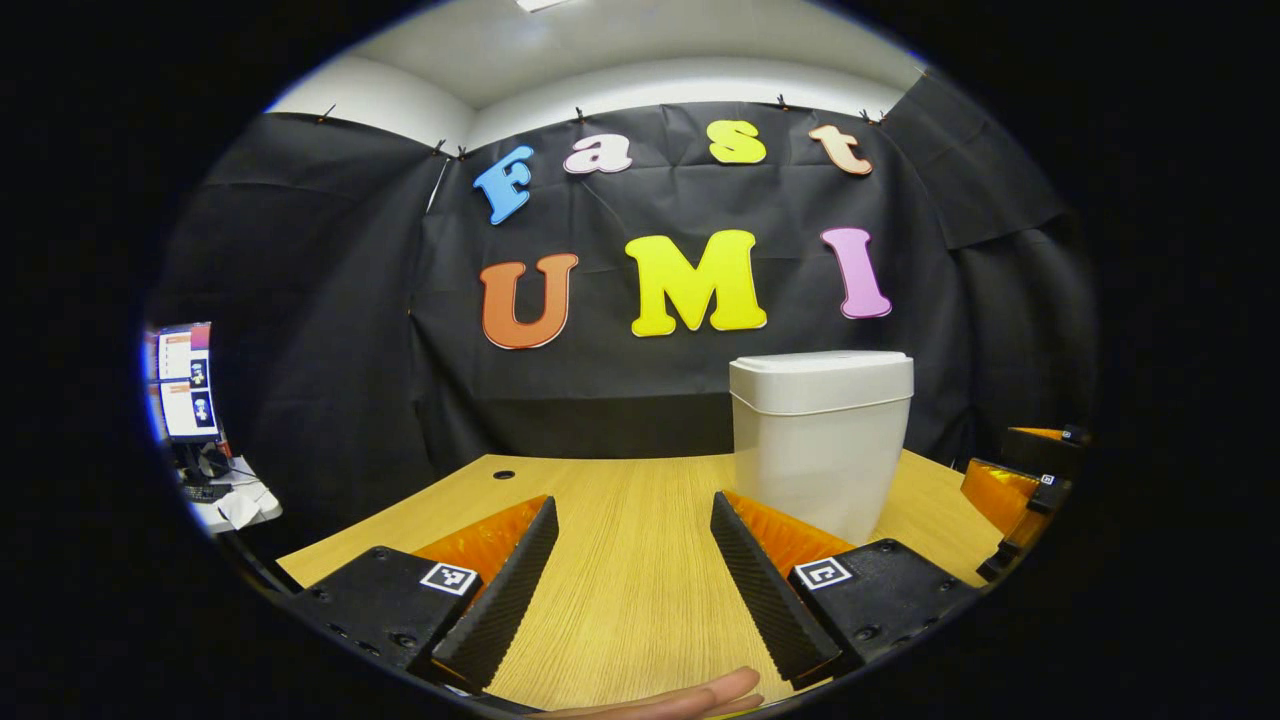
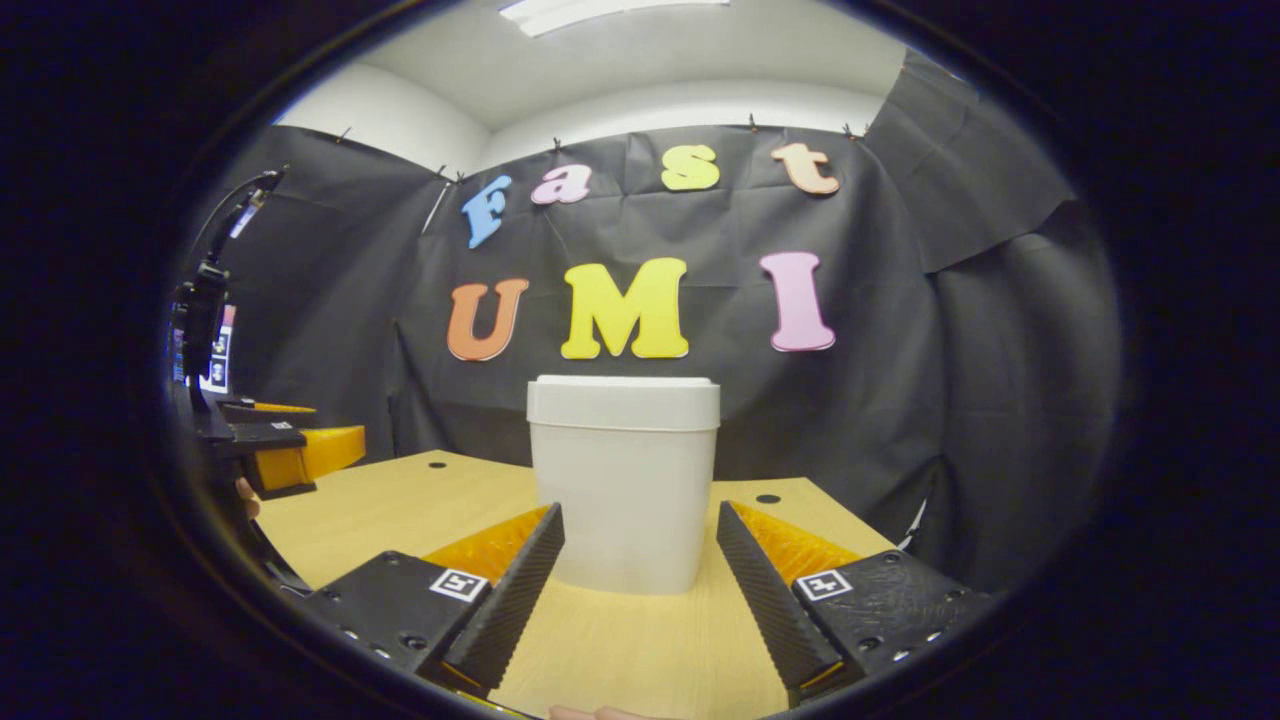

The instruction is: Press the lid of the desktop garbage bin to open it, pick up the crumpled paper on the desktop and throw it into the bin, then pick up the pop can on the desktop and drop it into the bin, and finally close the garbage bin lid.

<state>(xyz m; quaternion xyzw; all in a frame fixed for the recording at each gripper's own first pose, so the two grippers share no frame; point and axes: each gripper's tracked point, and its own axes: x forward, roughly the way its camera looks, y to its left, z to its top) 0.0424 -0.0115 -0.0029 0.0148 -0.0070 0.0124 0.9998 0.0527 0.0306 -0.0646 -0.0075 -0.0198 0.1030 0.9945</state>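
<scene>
- My left tool is spread open over bare light wooden worktop, gripping nothing.
- My right tool is open too, empty.
- The white plastic garbage bin, lid down, stands upright just beyond the right tool, far right of my left.

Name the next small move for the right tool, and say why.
Probably raise the right tool above the bin and press its lid. The lid sits shut, the bin stands straight ahead of the open tool, and nothing is held.
</scene>
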